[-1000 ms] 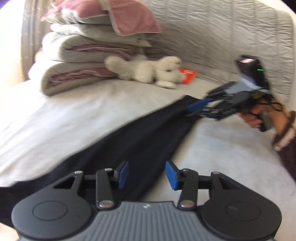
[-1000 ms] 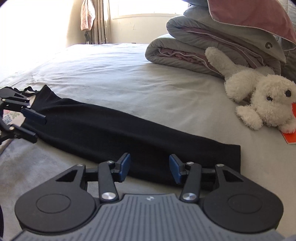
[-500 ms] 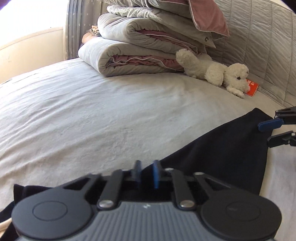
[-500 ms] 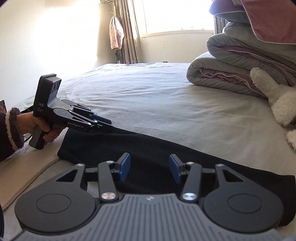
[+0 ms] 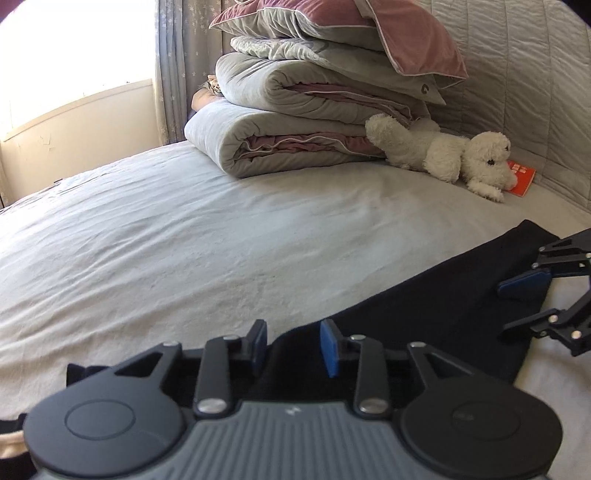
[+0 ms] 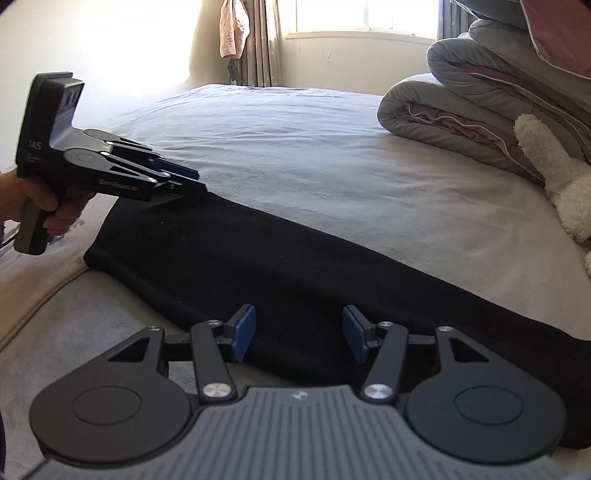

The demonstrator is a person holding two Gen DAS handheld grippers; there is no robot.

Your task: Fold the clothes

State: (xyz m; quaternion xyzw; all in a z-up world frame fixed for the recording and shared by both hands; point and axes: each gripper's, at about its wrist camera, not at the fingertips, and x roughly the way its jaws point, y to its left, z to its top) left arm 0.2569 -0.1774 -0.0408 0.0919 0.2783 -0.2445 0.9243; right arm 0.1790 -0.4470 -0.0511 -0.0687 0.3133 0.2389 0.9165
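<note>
From the left wrist camera, a stack of folded quilts [image 5: 295, 122] with a pink-backed pillow [image 5: 369, 40] on top sits at the far side of the bed [image 5: 166, 240], close to the curtain [image 5: 184, 66] and window ledge. A white plush dog [image 5: 443, 155] lies against the foot of that stack, with a small orange card [image 5: 521, 179] touching its head, both just before the quilted headboard [image 5: 535, 92]. The black garment [image 5: 424, 325] lies flat as a long band running from the left gripper [image 5: 293, 345] toward the right. The left gripper's blue pads stand apart over the garment's near end, clamped on nothing. The right gripper [image 5: 517, 310] enters at the right edge, jaws spread across the garment's far hem. A wide stretch of bare sheet lies between the garment and the quilts.

From the right wrist camera, the right gripper [image 6: 299, 338] hangs with pads apart over the garment's [image 6: 295, 269] near hem. The band stretches away to the left gripper [image 6: 188, 181], held by a hand [image 6: 48, 206]; its tips sit at the garment's far corner, though from this side angle I cannot tell whether they touch the cloth. The garment's near long edge runs close to the bed's edge, where a pale patterned cover [image 6: 48, 295] shows. The quilts [image 6: 480, 118] and plush dog [image 6: 557, 181] stay well clear on the right. A pink cloth [image 6: 233, 27] hangs by the curtains beyond the bed.
</note>
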